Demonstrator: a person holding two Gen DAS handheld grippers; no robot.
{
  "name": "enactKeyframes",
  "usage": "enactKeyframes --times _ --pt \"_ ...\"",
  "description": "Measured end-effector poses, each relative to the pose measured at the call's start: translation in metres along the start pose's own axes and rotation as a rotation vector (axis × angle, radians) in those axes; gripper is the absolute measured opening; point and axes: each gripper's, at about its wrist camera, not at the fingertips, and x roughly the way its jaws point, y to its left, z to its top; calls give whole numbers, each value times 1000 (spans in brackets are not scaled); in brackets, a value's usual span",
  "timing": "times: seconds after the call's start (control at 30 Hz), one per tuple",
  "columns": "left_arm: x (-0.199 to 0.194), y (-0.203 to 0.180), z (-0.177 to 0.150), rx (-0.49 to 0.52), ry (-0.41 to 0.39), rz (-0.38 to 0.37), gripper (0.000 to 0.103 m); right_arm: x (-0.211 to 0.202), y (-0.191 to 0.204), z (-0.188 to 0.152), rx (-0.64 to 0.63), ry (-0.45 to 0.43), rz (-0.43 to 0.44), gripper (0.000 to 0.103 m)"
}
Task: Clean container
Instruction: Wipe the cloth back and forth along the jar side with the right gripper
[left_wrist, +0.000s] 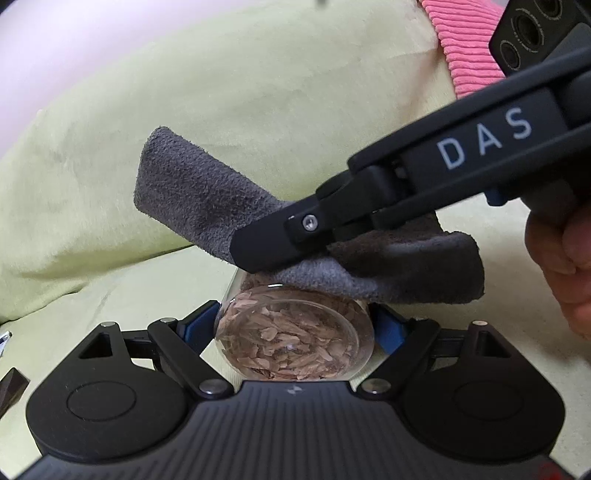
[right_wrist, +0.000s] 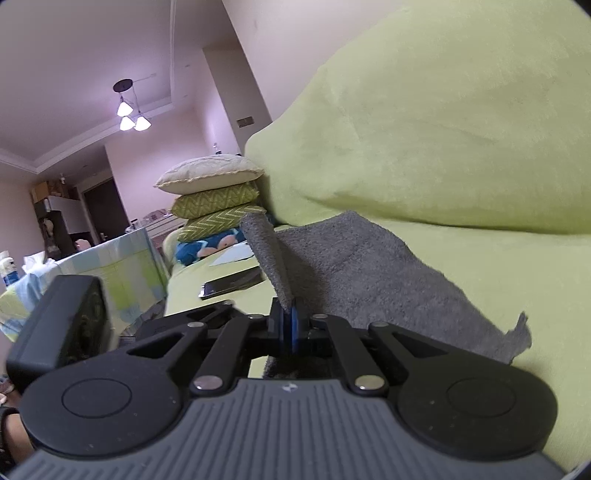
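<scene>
A clear glass jar (left_wrist: 291, 332) holding brown flakes lies on its side between my left gripper's (left_wrist: 293, 328) blue pads, which press on its walls. My right gripper (left_wrist: 258, 254) reaches in from the upper right, shut on a grey cloth (left_wrist: 207, 199) that drapes over the jar's upper side. In the right wrist view the right gripper (right_wrist: 290, 325) has its blue pads closed on a fold of the grey cloth (right_wrist: 354, 269), which spreads ahead and to the right. The jar is hidden in that view.
A yellow-green sofa cushion (left_wrist: 240, 92) fills the background, with a pink ribbed fabric (left_wrist: 465, 40) at the top right. A hand (left_wrist: 561, 269) shows at the right edge. On the sofa seat lie a phone (right_wrist: 231, 282), a paper and stacked pillows (right_wrist: 214, 195).
</scene>
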Motion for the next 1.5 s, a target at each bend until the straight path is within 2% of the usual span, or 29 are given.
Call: enactKeyframes --times 0.1,0.2,0.3,0.6,0.67,0.83,0.93,1.0,1.1,1.17,1.33,1.5 --pt "-1 -1 0 3 2 2 85 0 -8 3 8 -34 -84 1" --pt "-2 2 -2 -18 1 -7 85 -1 -18 2 68 -46 -77 1" --pt "-3 6 -3 -47 8 -19 86 -2 -13 2 40 -42 -87 1" --pt "-4 47 -18 -420 -7 -170 86 -2 -18 5 83 -37 -73 1" --pt "-6 54 -20 -472 -14 -186 86 -2 -17 5 85 -37 -75 1" --pt "-4 42 -20 -384 -15 -155 85 -4 -16 5 88 -33 -78 3" --pt "-3 24 4 -236 -14 -96 85 -3 -9 3 71 -8 -19 4" --pt "-4 13 6 -134 -14 -60 85 -2 0 1 43 14 27 4" --pt "-4 3 6 -48 -14 -31 85 0 10 -1 5 32 52 3" --pt "-3 1 6 -25 -15 -23 85 0 6 0 11 28 55 2" --pt "-1 -9 8 44 -17 -2 85 0 -10 3 44 -29 -69 1" --pt "2 2 9 -46 -7 -32 86 0 -16 3 68 -42 -87 1"
